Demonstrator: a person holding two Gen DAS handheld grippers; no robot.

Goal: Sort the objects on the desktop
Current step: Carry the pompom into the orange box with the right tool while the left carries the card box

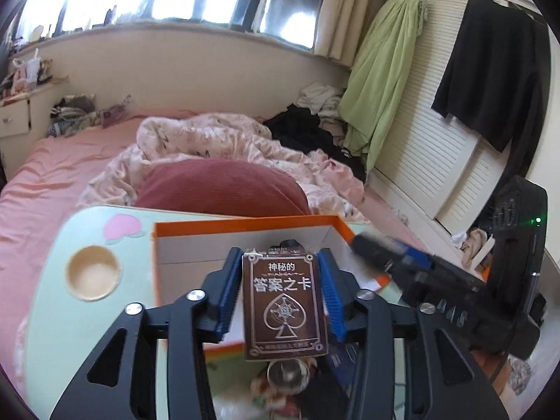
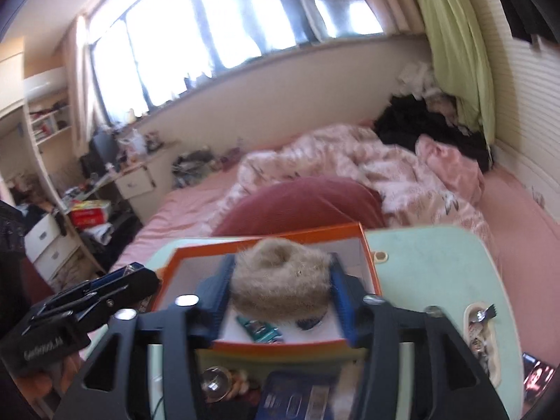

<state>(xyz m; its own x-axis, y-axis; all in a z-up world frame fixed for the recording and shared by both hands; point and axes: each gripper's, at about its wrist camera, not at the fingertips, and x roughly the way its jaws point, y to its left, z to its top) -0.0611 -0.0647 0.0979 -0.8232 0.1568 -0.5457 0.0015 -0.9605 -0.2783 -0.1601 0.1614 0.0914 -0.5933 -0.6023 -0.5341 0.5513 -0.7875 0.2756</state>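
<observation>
My left gripper (image 1: 280, 255) is shut on a brown card deck box (image 1: 285, 308), which hangs upright above the near edge of the orange box (image 1: 245, 225). My right gripper (image 2: 280, 259) stands open over the same orange box (image 2: 273, 232), with a fuzzy beige ring (image 2: 280, 280) lying between its fingers. Under the ring, on the box's white floor, lie a teal tube (image 2: 259, 329) and a dark blue item (image 2: 309, 322). The right gripper (image 1: 378, 245) shows blurred in the left wrist view.
The box stands on a mint-green lap table (image 2: 437, 280) set on a pink bed. A glass ball (image 2: 215, 381) and a blue tin (image 2: 297, 399) lie near me. A small trinket tray (image 2: 479, 336) sits to the right, a round cup recess (image 1: 92, 273) to the left. A red cushion (image 1: 220, 189) lies behind.
</observation>
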